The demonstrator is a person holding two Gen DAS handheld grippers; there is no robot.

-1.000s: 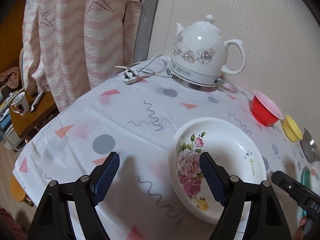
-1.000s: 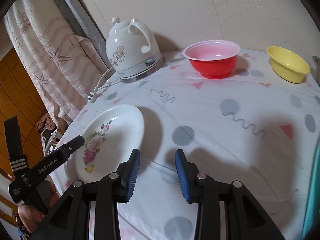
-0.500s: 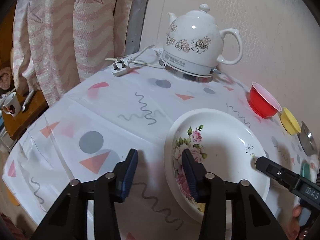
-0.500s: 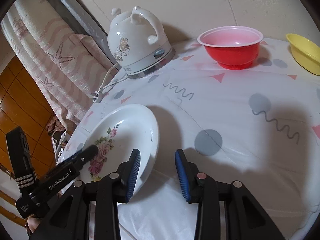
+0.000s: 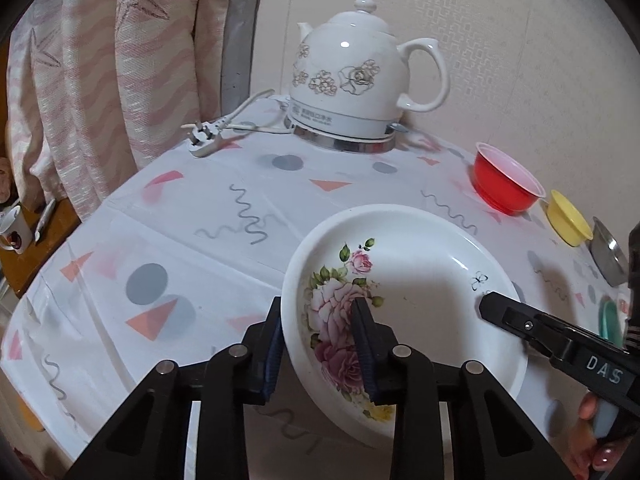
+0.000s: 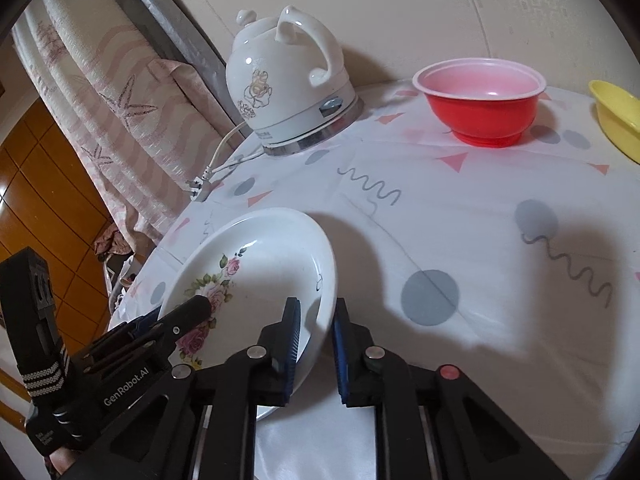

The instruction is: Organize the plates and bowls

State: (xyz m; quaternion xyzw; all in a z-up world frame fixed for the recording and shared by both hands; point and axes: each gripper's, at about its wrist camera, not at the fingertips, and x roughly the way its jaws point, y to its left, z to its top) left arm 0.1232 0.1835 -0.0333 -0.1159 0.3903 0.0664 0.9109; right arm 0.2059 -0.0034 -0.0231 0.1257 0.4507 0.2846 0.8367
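A white plate with pink roses [image 5: 420,292] lies on the patterned tablecloth, tilted up a little. My left gripper [image 5: 320,344] is shut on its left rim. My right gripper [image 6: 316,344] straddles the opposite rim of the plate [image 6: 256,264], fingers close on it; I read it as shut on the plate. A red bowl [image 6: 480,100] and a yellow bowl [image 6: 618,116] stand at the back by the wall. They also show in the left wrist view: the red bowl [image 5: 506,184] and the yellow bowl [image 5: 568,218].
A white floral kettle [image 5: 356,88] on its base stands at the back, its cord and plug [image 5: 204,138] lying left of it. A metal dish [image 5: 608,256] sits beyond the yellow bowl. A pink curtain [image 5: 120,60] hangs at the table's left edge.
Both grippers moved in onto the plate. The left closed from wide open onto the left rim. The right slid left over the right rim and narrowed on it. The plate now tilts.
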